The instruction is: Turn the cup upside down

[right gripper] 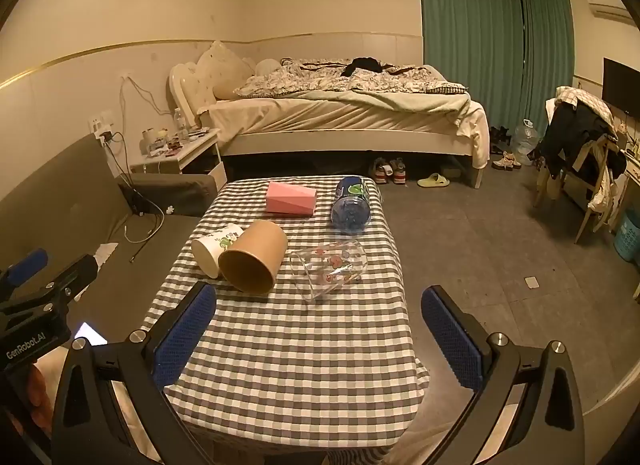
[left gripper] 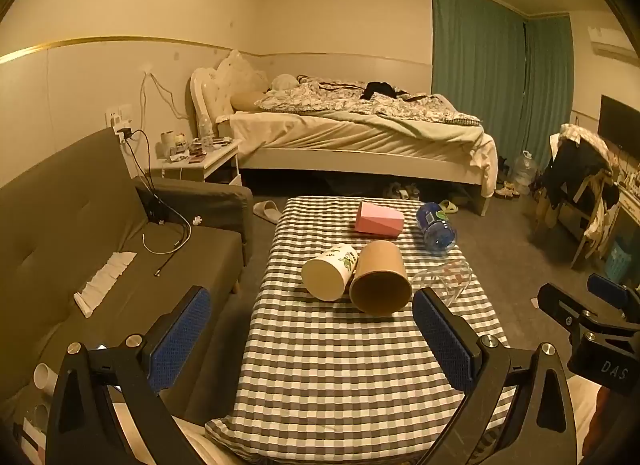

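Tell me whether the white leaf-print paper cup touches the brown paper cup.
Touching. In the left wrist view the white leaf-print paper cup lies against the brown paper cup, no checked cloth showing between them.

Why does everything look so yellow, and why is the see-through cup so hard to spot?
Both views carry a warm, dim indoor light that tints the room yellow. In the left wrist view the clear glass cup nearly melts into the checkered cloth; the right wrist view shows it better. The fisheye lens bends the walls in both views.
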Available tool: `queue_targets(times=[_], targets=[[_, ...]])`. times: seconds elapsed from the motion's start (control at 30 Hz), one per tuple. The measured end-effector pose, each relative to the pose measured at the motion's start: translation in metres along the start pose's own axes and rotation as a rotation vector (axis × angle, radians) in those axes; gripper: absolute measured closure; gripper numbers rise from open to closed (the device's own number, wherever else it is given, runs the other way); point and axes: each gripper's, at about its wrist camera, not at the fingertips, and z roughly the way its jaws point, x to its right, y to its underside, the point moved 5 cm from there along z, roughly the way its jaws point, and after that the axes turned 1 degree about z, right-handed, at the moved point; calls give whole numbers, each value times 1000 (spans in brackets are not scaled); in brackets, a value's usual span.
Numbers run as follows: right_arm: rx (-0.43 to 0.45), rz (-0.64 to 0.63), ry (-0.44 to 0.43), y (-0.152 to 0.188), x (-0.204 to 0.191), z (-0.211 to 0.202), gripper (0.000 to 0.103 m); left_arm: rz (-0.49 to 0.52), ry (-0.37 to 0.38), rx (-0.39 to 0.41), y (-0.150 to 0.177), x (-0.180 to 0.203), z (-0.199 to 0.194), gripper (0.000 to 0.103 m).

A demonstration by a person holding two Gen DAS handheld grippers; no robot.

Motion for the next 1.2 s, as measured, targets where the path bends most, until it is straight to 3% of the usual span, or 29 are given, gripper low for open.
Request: queue_targets(times=[1.2], targets=[[-19,-1,-2,5,-6,6,0,-3,-2,-4,4,2,0,0]])
